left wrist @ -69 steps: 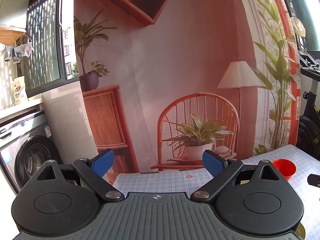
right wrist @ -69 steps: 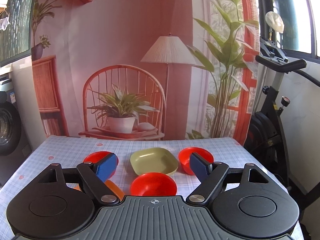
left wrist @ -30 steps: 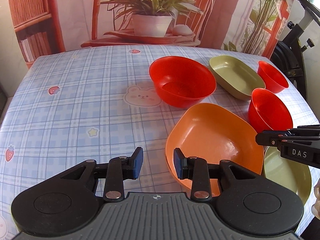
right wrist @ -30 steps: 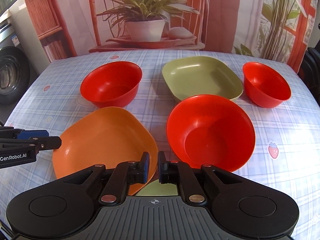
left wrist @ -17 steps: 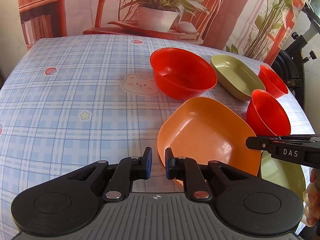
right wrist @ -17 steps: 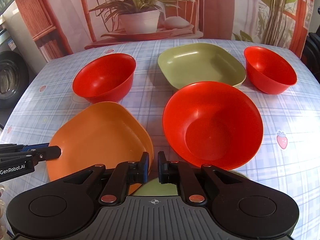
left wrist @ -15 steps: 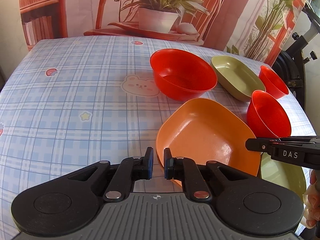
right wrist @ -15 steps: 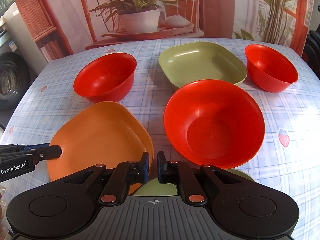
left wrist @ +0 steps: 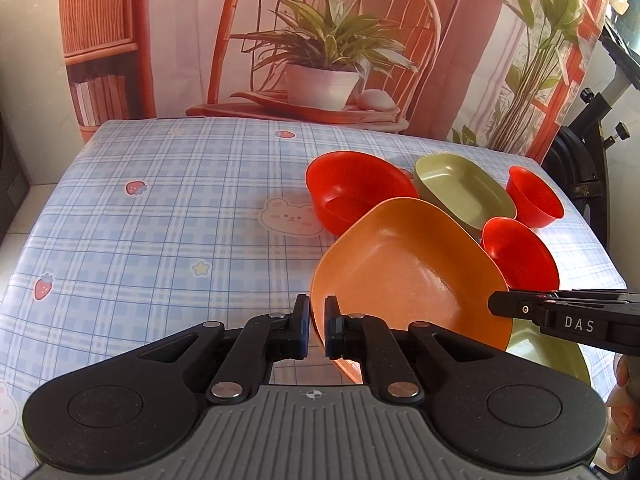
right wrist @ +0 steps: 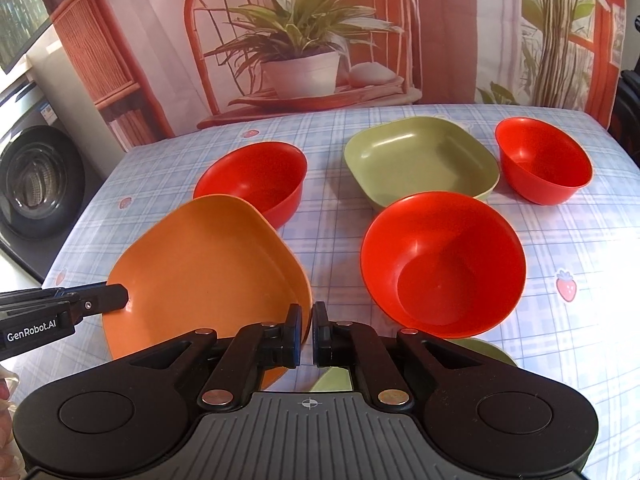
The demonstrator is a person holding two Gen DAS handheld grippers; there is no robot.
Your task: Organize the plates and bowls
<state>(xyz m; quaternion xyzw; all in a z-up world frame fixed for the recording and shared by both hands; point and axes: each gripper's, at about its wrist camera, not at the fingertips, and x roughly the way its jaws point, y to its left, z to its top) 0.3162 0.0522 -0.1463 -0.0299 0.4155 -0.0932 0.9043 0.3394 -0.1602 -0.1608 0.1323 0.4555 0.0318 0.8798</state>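
An orange plate (left wrist: 400, 272) (right wrist: 200, 264) hangs tilted a little above the checked tablecloth, held from both sides. My left gripper (left wrist: 316, 322) is shut on its left rim, and its tip (right wrist: 116, 298) shows in the right wrist view. My right gripper (right wrist: 306, 332) is shut on the right rim, and its tip (left wrist: 500, 306) shows in the left wrist view. A green plate (right wrist: 488, 350) (left wrist: 560, 360) lies below the right gripper, mostly hidden. Beyond stand a big red bowl (right wrist: 440, 264), a second red bowl (right wrist: 256, 184), a small red bowl (right wrist: 544, 160) and a green square dish (right wrist: 420, 160).
The left half of the table (left wrist: 160, 220) carries only the cloth. A printed backdrop (right wrist: 320, 40) hangs behind the far edge. A washing machine (right wrist: 36, 184) stands to the left and an exercise bike (left wrist: 592, 152) to the right. A person's fingers (left wrist: 624, 432) show at the right.
The left jaws closed onto the orange plate's left rim. With both grippers on it, the plate rose off the table and tilted, now covering part of the red bowl behind.
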